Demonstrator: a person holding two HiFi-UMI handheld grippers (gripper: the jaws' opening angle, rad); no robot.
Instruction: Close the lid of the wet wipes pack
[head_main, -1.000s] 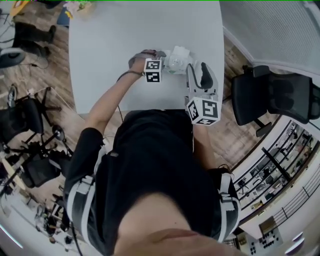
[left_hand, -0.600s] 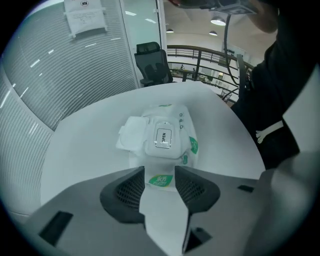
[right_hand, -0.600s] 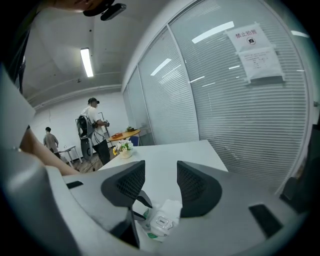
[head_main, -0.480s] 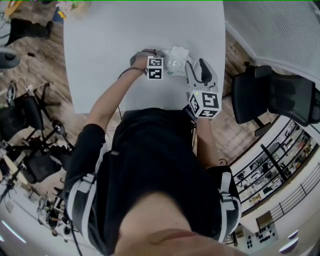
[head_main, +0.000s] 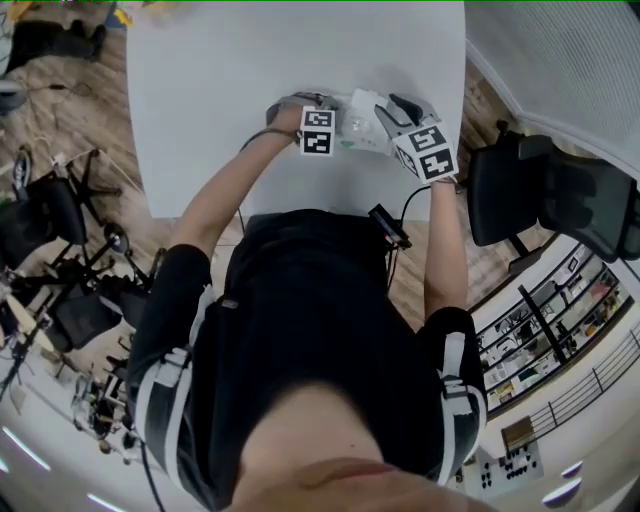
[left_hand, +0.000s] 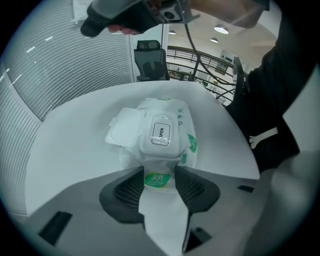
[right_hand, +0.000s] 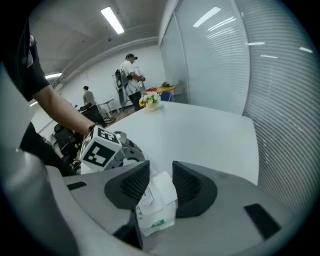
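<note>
The white wet wipes pack (head_main: 358, 104) lies on the white table (head_main: 250, 60). Its flip lid (left_hand: 125, 131) stands folded open to the left of the frame labelled "OPEN" (left_hand: 161, 135). My left gripper (left_hand: 159, 182) is shut on the pack's near end flap, on its green label. In the head view this left gripper (head_main: 336, 124) sits at the pack's left side. My right gripper (right_hand: 160, 182) points down at the other end of the pack (right_hand: 157, 210). Its jaws are closing, and the crumpled end flap fills the gap and touches both pads. The right gripper (head_main: 386, 118) is at the pack's right.
A black office chair (head_main: 545, 195) stands right of the table, close to my right arm. Black stands and gear (head_main: 60, 230) crowd the floor on the left. Flowers (right_hand: 150, 100) sit at the table's far end, with people (right_hand: 131, 70) beyond. The pack lies near the front edge.
My right gripper has swung from the table's front edge up to the pack's right end and narrowed its jaws around it. The left gripper has sunk slightly, still holding the pack.
</note>
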